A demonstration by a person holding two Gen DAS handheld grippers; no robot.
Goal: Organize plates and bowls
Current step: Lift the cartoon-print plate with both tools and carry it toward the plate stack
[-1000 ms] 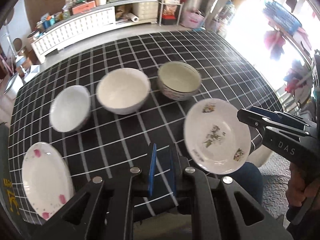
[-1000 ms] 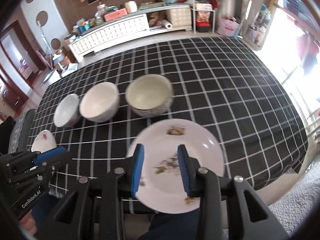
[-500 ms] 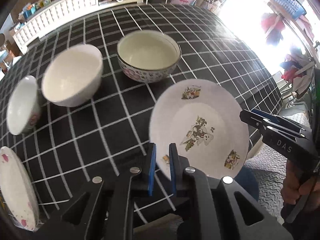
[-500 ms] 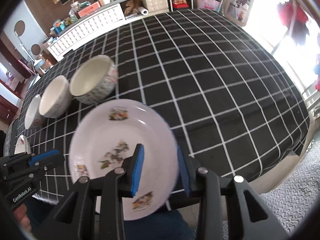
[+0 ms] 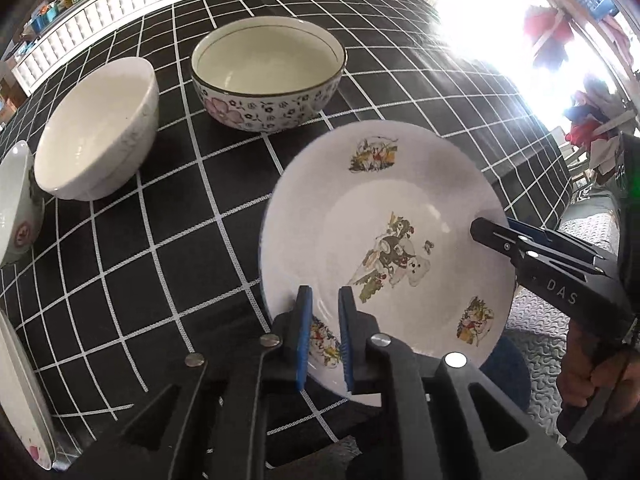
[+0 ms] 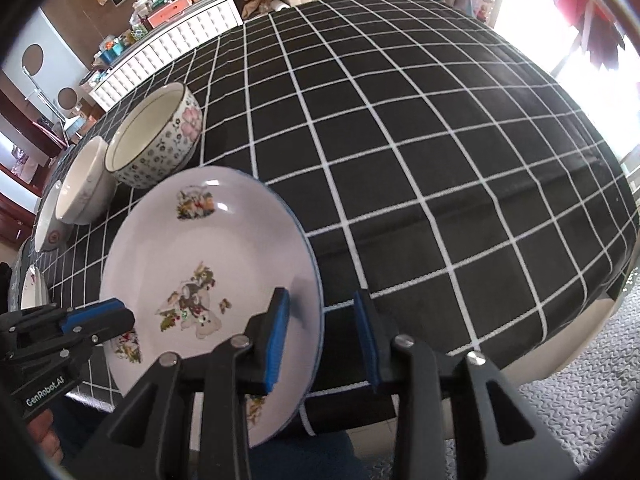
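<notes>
A white plate with cartoon prints [image 5: 384, 240] lies at the table's front edge; it also shows in the right wrist view [image 6: 208, 264]. My left gripper [image 5: 323, 336] has its blue pads narrowly parted around the plate's near rim. My right gripper [image 6: 322, 340] is open, its pads straddling the plate's right rim. A flowered bowl [image 5: 268, 72], a plain white bowl [image 5: 96, 128] and a smaller bowl [image 5: 16, 200] stand in a row behind. A pink-spotted plate [image 5: 20, 400] lies at the far left.
The table carries a black cloth with a white grid [image 6: 420, 128]. Its front edge drops off just below the plate. A long white cabinet [image 6: 172, 48] with clutter stands beyond the table. Bright window light floods the right side.
Both grippers have moved in on the cartoon plate. The left gripper's pads now straddle its near rim, and the right gripper's pads have come around its right rim.
</notes>
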